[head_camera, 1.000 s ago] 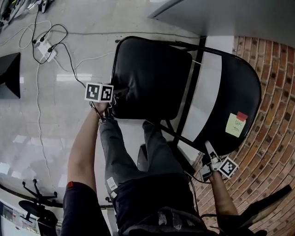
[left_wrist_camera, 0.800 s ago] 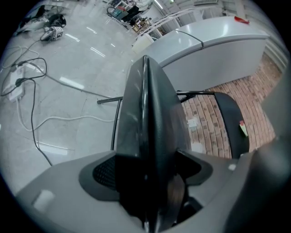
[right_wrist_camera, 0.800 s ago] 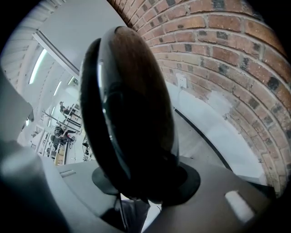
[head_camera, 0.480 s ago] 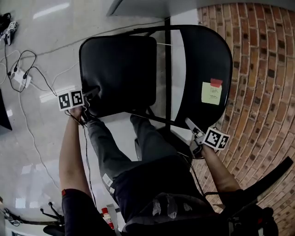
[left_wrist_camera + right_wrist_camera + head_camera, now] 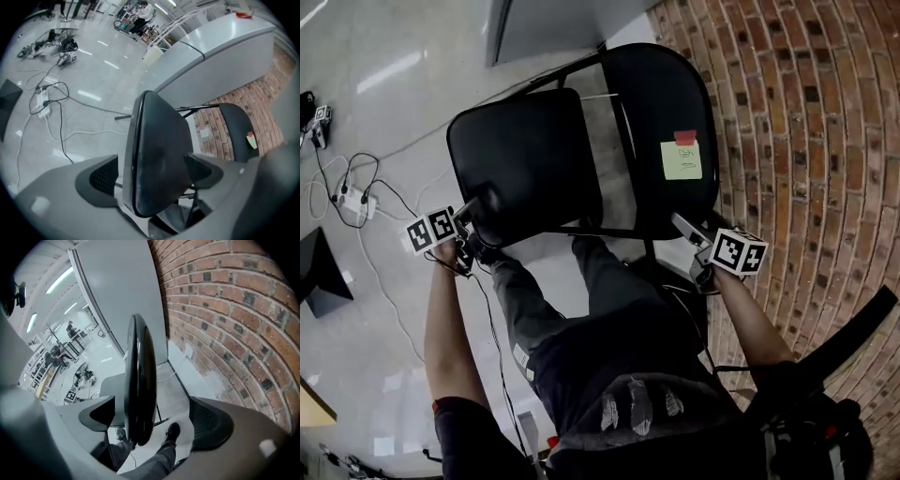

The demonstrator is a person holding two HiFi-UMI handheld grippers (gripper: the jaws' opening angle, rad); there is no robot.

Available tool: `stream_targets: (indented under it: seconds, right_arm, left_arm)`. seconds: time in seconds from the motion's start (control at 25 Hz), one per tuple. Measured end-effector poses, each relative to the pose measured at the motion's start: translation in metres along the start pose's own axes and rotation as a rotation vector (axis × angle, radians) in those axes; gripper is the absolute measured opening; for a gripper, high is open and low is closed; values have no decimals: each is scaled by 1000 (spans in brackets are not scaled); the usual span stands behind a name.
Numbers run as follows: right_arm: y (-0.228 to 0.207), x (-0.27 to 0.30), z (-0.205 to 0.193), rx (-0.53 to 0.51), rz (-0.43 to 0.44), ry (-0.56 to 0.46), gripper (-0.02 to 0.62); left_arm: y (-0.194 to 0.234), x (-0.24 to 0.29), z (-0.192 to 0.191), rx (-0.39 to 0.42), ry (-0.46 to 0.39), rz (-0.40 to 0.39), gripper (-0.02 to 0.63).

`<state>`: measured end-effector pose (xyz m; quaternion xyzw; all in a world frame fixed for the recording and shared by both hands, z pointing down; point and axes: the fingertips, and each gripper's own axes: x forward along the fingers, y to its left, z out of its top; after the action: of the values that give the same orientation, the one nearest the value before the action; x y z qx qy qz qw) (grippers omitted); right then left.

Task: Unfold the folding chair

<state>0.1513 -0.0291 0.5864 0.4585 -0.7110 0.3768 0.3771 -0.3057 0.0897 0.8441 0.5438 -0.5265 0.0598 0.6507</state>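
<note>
The black metal folding chair (image 5: 647, 84) fills the upper middle of the head view, beside a red brick wall (image 5: 806, 141) at right. The left gripper (image 5: 474, 210), at the lower left corner of the padded black seat (image 5: 525, 159), has just been opening; its jaws gape wide around the seat's edge, not pressing it. The right gripper (image 5: 687, 232) has just been opening too, and the curved black backrest (image 5: 139, 394) stands between its wide jaws, nearer the left one

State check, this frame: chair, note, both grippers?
folding chair: unfolded, seat down.
sticky note: stuck on the backrest.
left gripper: open, jaws have just been opening, seat edge between them, unclamped.
right gripper: open, jaws have just been opening, backrest edge between them, unclamped.
</note>
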Motion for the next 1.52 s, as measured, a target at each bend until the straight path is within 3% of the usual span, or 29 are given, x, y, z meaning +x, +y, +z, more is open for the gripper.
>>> stream_targets:
  seconds: [0.24,0.64,0.8,0.96,1.08,1.12,1.16,1.28,1.4,1.52]
  right_arm:
    - [-21,-44,41,15,-28,-152,503]
    - [26,-93,141,-50,112,-475,503]
    - [57,-101,165,-100,184,-544,502]
    - [80,-117,175,-171,265,-567,502]
    - [102,-116,178,-265,341,-562,487]
    - [109,-114,178,-294,368,-561,450]
    - [113,-114,178,-315,396,-559,364]
    - [114,-123,178,-343,480,-561,0]
    - [114,-132,180,-382,563,-551,2]
    - [109,-147,185,-420,627,-567,2]
  left_arm:
    - [-31,-68,19,47,-51,45,454]
    - [-139,-172,108,235,-236,25,449]
    - [-196,-203,140,307,-313,-30,434]
    - [-252,-228,138,357,-391,-68,423]
    - [-280,-260,147,393,-504,-46,348]
    - [-288,-271,150,404,-535,-38,306]
    - [-296,-280,150,420,-563,-27,224]
    - [-328,-294,141,504,-638,73,2]
    - [-376,-300,135,677,-688,184,2]
    - [-433,-295,125,789,-708,176,2]
